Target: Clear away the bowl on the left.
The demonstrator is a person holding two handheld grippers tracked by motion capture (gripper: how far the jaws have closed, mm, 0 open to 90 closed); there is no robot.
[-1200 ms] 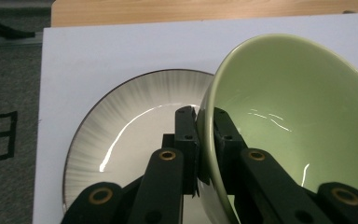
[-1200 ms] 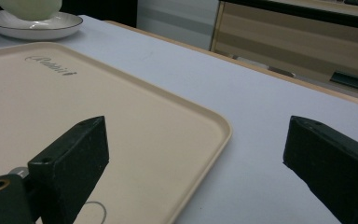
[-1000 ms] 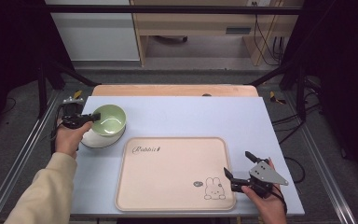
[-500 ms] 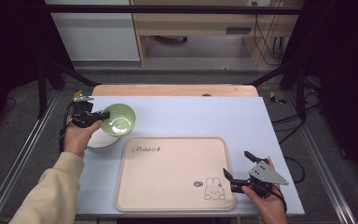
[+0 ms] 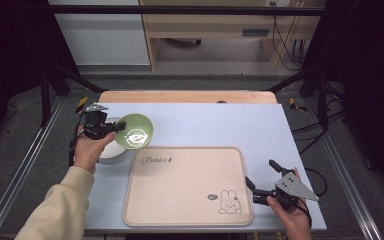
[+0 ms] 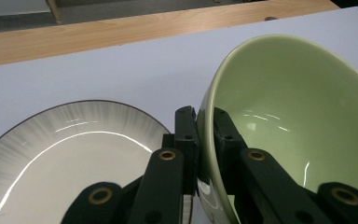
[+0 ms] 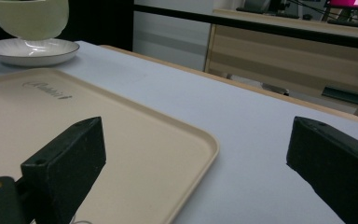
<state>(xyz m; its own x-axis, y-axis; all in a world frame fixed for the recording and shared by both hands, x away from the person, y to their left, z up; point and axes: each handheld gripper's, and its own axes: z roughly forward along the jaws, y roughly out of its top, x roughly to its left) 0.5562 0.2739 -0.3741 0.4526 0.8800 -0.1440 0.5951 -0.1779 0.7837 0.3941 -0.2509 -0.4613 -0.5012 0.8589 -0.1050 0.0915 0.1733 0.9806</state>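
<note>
Green bowl (image 5: 135, 131) lifted at the far left of the surface (image 5: 220, 125), pinched at its rim by the left tool (image 5: 111, 128).
The bowl hangs tilted just above a white plate (image 6: 60, 154), left of the far-left corner of a beige tray (image 5: 185, 185). The right tool (image 5: 262, 180) rests at the near right beside the tray, its jaws spread wide with nothing between them.

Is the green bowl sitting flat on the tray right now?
No, the green bowl is pinched by its rim in the left gripper and held tilted beside the white plate, off the tray.
</note>
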